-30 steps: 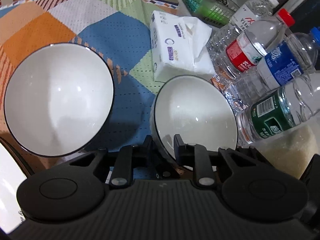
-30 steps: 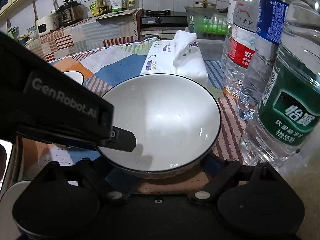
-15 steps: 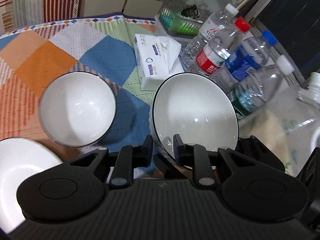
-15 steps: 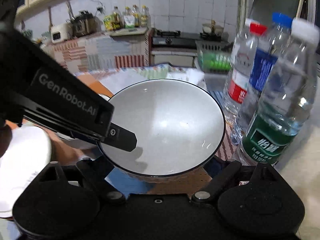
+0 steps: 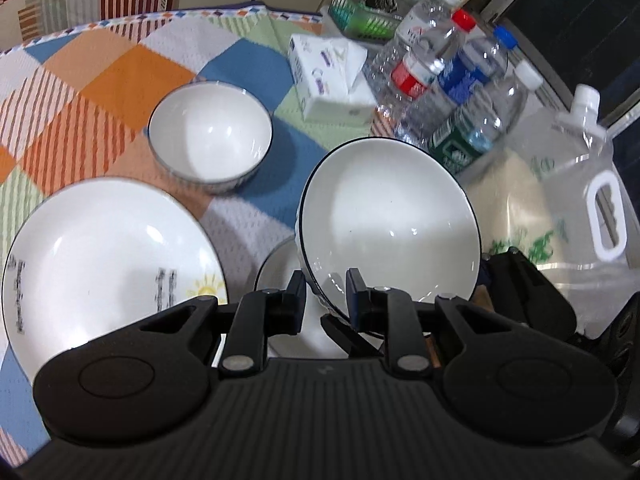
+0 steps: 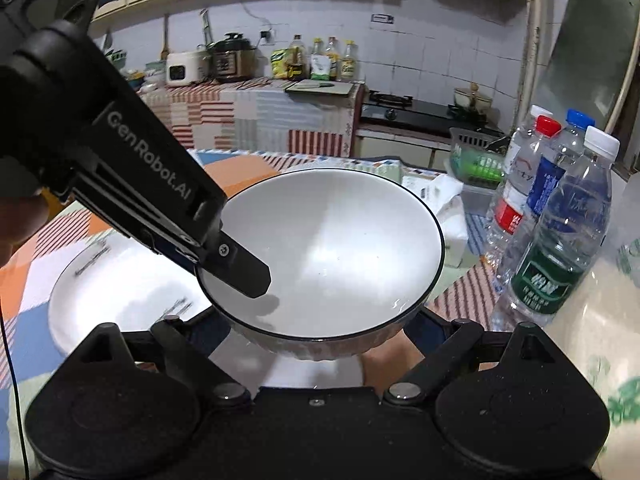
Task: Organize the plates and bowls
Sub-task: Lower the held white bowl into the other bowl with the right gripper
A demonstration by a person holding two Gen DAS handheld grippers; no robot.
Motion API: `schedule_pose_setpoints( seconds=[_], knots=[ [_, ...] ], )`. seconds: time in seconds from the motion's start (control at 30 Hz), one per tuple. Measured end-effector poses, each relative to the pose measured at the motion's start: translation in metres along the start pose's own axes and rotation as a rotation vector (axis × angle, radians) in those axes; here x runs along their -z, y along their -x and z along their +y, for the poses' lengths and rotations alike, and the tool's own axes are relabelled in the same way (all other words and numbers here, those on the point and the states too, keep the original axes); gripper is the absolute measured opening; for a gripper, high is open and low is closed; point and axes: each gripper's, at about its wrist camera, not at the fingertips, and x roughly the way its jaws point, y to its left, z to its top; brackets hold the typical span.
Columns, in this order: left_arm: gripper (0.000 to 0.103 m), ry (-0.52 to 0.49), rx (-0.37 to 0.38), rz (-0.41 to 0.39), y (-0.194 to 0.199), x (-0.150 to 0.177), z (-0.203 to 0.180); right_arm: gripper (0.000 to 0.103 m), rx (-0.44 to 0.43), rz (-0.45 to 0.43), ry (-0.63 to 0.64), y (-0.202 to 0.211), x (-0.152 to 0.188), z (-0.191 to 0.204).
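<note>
A glossy white ceramic bowl with a thin black rim point(image 5: 390, 224) is held clear of the patchwork tablecloth point(image 5: 132, 76), its rim pinched by the narrowly closed left gripper point(image 5: 325, 294). The right gripper point(image 6: 320, 344) is spread wide around the bowl's underside, though contact cannot be told. Nesting seems next, calling for a level lowering into the second white bowl point(image 5: 210, 136); two bowls, two white plates point(image 5: 100, 260) and four clear plastic water bottles point(image 5: 448, 92) are counted.

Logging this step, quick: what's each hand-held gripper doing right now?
Left hand-held gripper: closed on the rim of the large bowl.
Right hand-held gripper: fingertips hidden under that bowl; cannot tell.
</note>
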Motion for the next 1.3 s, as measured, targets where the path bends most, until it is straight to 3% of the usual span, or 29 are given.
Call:
schedule_pose_setpoints(
  seconds=[0.2, 0.3, 0.43, 0.67, 0.83, 1.13, 1.3],
  knots=[
    [0.019, -0.007, -0.022, 0.043, -0.007, 0.017, 0.005, 0.095, -0.076, 0.038, 0.000, 0.008, 0.014, 0.002],
    [0.019, -0.067, -0.069, 0.038, -0.007, 0.027, -0.002, 0.095, -0.102, 0.053, -0.002, 0.007, 0.022, 0.004],
    [0.019, -0.109, -0.113, 0.041, -0.012, 0.035, -0.008, 0.095, -0.098, 0.067, -0.010, 0.003, 0.028, 0.007],
    [0.019, -0.089, -0.137, 0.083, -0.027, 0.035, -0.001, 0.094, -0.094, 0.105, 0.015, -0.005, 0.033, 0.011],
    [0.021, -0.141, -0.211, 0.076, -0.034, 0.033, -0.003, 0.096, -0.072, 0.126, 0.071, -0.008, 0.032, 0.016],
    [0.023, -0.190, -0.203, 0.073, -0.035, 0.034, -0.007, 0.099, -0.060, 0.136, 0.065, -0.008, 0.036, 0.014],
    [0.025, -0.151, -0.128, 0.043, -0.012, 0.024, 0.003, 0.097, -0.066, 0.104, 0.079, 0.009, 0.026, 0.013]
  ],
)
